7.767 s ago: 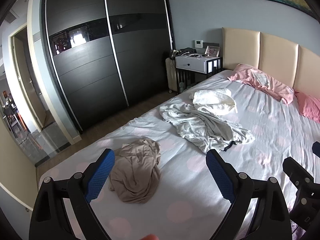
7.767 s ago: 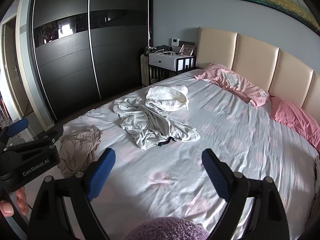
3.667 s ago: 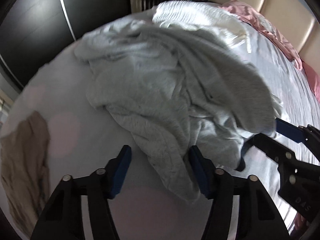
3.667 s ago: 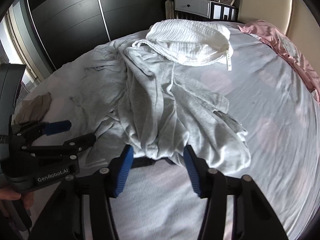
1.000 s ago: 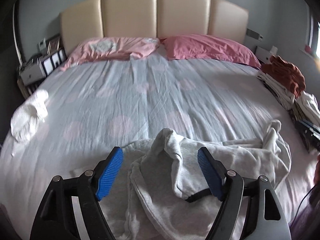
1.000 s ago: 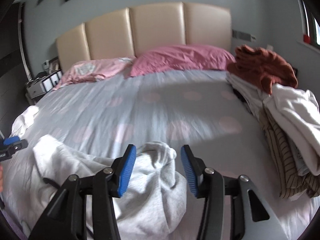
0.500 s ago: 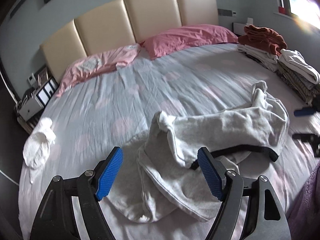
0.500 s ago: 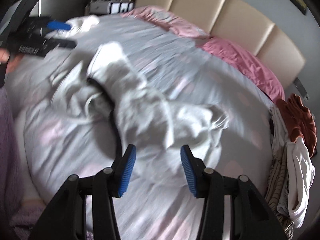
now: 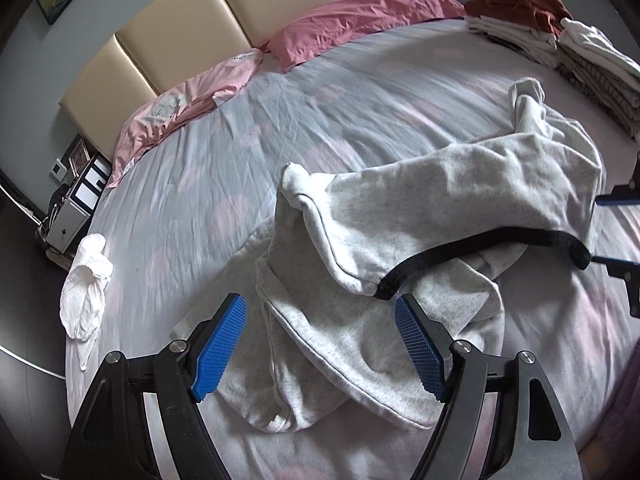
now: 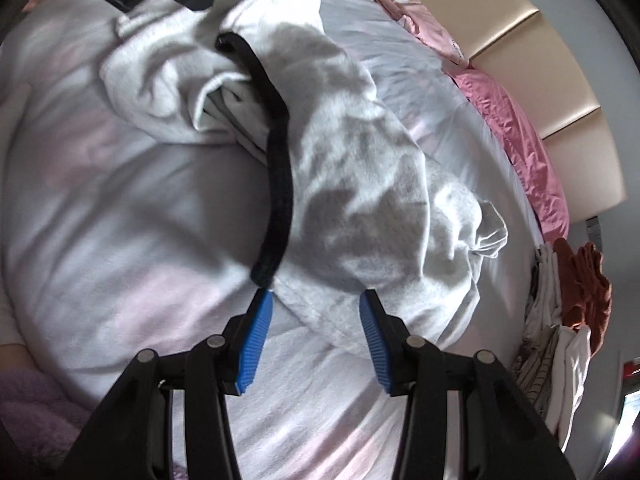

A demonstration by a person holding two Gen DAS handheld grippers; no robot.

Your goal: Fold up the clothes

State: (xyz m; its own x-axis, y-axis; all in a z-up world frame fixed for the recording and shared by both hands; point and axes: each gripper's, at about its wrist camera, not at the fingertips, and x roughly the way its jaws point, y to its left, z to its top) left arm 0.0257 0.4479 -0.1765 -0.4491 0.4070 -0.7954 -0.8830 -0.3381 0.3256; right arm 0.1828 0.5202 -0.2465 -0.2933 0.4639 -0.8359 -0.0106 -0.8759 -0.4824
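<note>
A crumpled light grey garment (image 9: 420, 240) with a black waistband (image 9: 480, 244) lies in a heap on the bed. My left gripper (image 9: 320, 344) stands open over its near folds, blue pads wide apart, nothing held. In the right wrist view the same grey garment (image 10: 360, 168) lies with the black waistband (image 10: 278, 168) running toward me. My right gripper (image 10: 314, 336) is open just short of the garment's lower edge, its left pad next to the waistband's end. The right gripper's fingers (image 9: 616, 200) show at the right edge of the left wrist view.
The bed sheet (image 9: 224, 168) is pale with pink spots. Pink pillows (image 9: 360, 20) lie by the beige headboard. A stack of folded clothes (image 9: 560, 36) sits at the far right edge of the bed. A white garment (image 9: 86, 284) lies at the left edge.
The grey garment was carried from the bed's wardrobe side to the near end and let go. In the last half second both grippers drew closer to it, the right one toward the waistband's end.
</note>
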